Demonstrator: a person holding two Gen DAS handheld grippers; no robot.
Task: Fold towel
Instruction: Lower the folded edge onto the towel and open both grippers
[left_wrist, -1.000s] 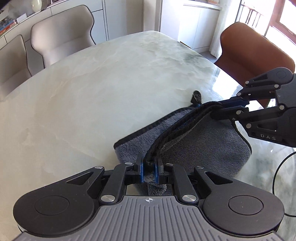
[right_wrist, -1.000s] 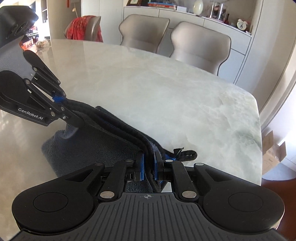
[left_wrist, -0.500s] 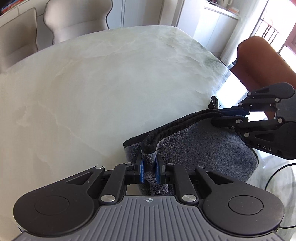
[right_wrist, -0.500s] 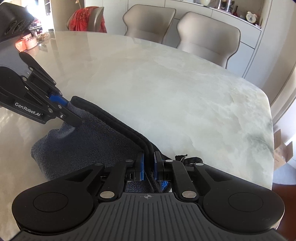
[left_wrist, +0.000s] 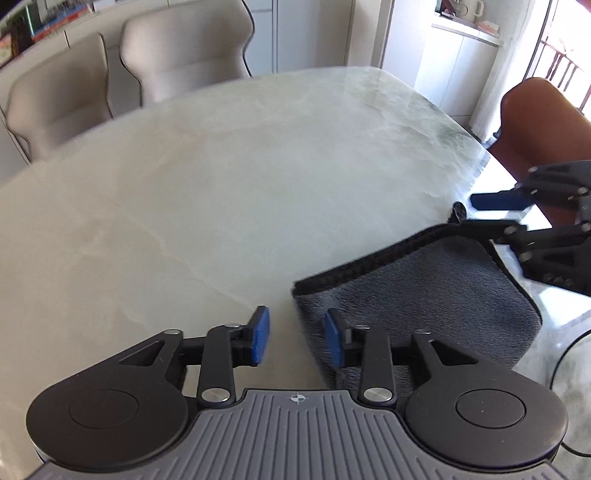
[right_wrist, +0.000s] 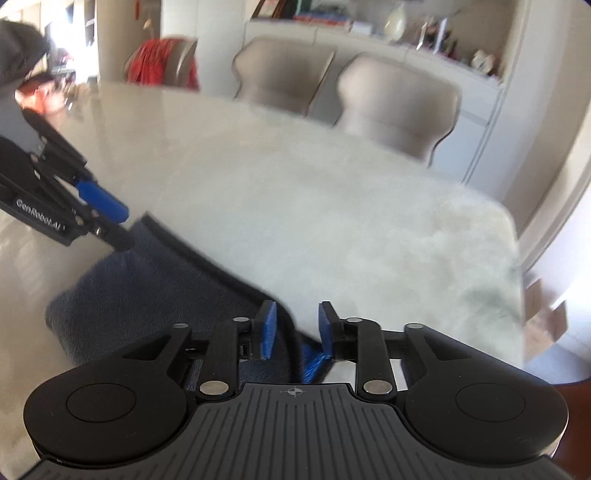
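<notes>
Towel (left_wrist: 417, 291) lies folded and flat on the table (left_wrist: 221, 184), soft, light and limp, likely to sag unless taken by its thick dark hem. Left gripper (left_wrist: 296, 339) and right gripper (right_wrist: 294, 329) both stand open, holding nothing.

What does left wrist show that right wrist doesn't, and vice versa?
Left wrist only: brown chair past the table's far corner, and a black cable by the towel.
Right wrist only: red cloth on a chair, cluttered shelf, cardboard box on the floor.
Both: folded grey towel flat on the marble table, two beige chairs, left gripper and right gripper open.
</notes>
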